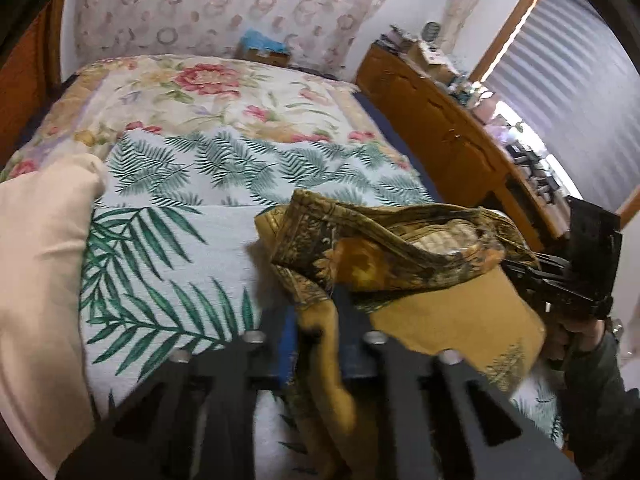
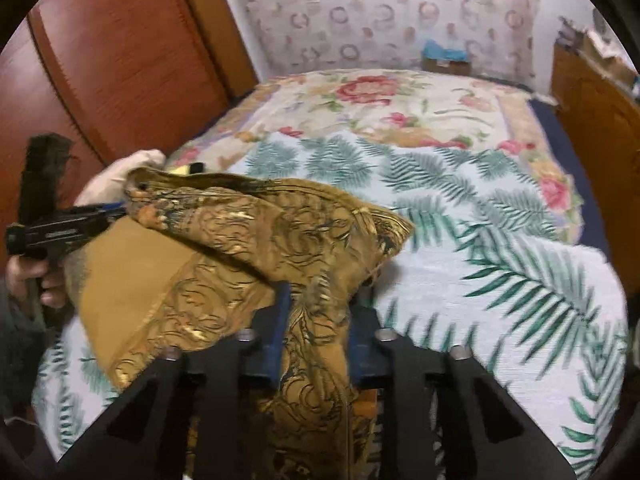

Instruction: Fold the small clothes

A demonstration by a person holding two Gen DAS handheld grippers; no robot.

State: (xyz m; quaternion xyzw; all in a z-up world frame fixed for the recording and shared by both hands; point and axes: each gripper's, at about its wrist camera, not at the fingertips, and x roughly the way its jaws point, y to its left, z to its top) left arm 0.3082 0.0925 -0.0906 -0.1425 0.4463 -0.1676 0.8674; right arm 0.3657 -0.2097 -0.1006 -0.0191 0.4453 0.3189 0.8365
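A small gold and brown patterned garment (image 1: pixel 404 256) hangs lifted over the palm-leaf blanket (image 1: pixel 172 248) on the bed. My left gripper (image 1: pixel 316 316) is shut on one part of it, cloth pinched between the blue pads. My right gripper (image 2: pixel 318 312) is shut on another part of the same garment (image 2: pixel 248 240). The right gripper shows at the right of the left wrist view (image 1: pixel 560 276), held by a hand. The left gripper shows at the left of the right wrist view (image 2: pixel 72 228), gripping the cloth's far corner. The garment sags between the two grippers.
A cream pillow (image 1: pixel 40 280) lies at the left on the bed. A floral quilt (image 1: pixel 224 92) covers the far half. A wooden dresser (image 1: pixel 448 128) with clutter stands on the right, a wooden headboard (image 2: pixel 120 64) on the left. A box (image 1: pixel 264 50) sits beyond the bed.
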